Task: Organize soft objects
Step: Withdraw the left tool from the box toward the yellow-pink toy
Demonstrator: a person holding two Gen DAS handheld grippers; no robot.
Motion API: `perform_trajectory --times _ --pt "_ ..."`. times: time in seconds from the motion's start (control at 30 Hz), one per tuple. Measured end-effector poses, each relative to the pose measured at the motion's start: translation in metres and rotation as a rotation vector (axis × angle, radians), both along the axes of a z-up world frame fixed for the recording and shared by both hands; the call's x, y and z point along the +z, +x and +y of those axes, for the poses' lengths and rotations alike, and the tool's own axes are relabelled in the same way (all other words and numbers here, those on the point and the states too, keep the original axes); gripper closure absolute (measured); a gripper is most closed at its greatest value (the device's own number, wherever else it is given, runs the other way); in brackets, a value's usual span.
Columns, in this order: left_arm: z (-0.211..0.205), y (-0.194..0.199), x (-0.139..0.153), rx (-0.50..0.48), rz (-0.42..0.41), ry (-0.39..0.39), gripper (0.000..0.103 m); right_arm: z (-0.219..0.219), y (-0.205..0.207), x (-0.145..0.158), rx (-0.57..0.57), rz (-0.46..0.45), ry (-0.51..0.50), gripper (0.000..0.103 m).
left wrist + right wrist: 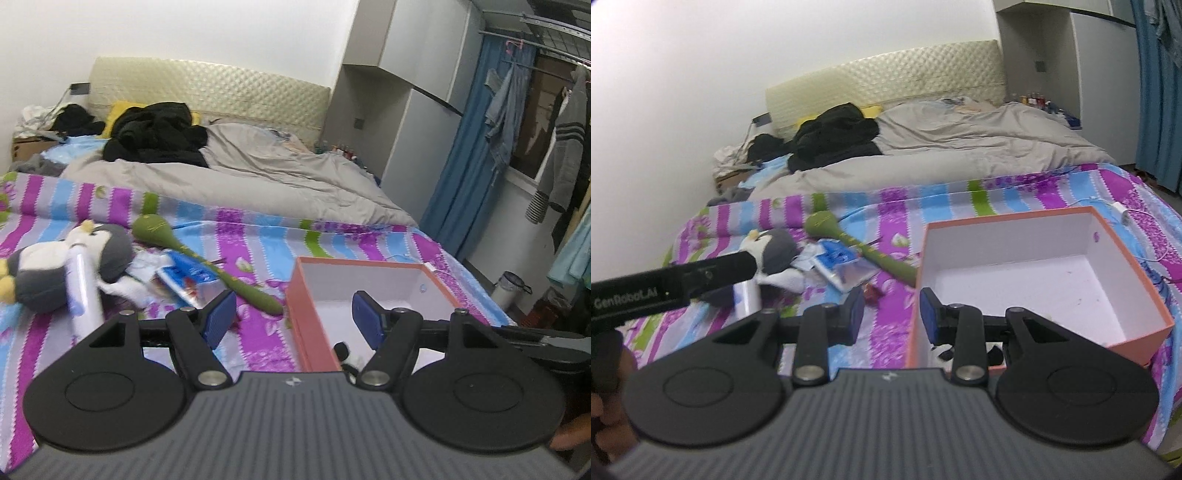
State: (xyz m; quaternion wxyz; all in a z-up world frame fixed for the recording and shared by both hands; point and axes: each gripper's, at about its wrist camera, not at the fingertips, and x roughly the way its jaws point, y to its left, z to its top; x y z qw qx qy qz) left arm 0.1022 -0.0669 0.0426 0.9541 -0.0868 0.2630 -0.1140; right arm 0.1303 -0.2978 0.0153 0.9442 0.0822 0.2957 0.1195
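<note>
Hovering over the striped purple-blue bedspread, both grippers are held empty, jaws spread wide, nothing pinched. The left gripper is seen with its right pad over the orange-rimmed white cardboard box; the right gripper straddles that box's near-left corner, left pad outside it. A small black-and-white plush item is glimpsed low in the box corner just below the right jaw, mostly hidden, so one piece is judged already stowed; the rest of the box floor is shown bare.

Left of both jaw gaps, outside the box, the grey-and-white stuffed penguin is lying on the bedspread with a white cylindrical bottle across it. A green long-handled plush toy is stretched ahead-left of the jaws, its tail end near the box wall. A blue-and-white plastic packet lies between penguin and green toy. A small red scrap sits just ahead of the right gripper's left pad, identity unclear.

Progress is judged early: penguin and green toy remain to be boxed.
</note>
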Motion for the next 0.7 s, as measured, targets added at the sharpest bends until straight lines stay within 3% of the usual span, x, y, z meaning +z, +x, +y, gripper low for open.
perform_trajectory --times 0.37,0.7 --pt "0.028 -0.052 -0.017 0.07 0.012 0.031 0.029 0.028 -0.038 -0.02 0.063 -0.005 0.02 0.066" --pt "0.048 -0.067 -0.039 0.12 0.033 0.038 0.029 0.043 -0.056 -0.047 0.106 0.019 0.032 0.066"
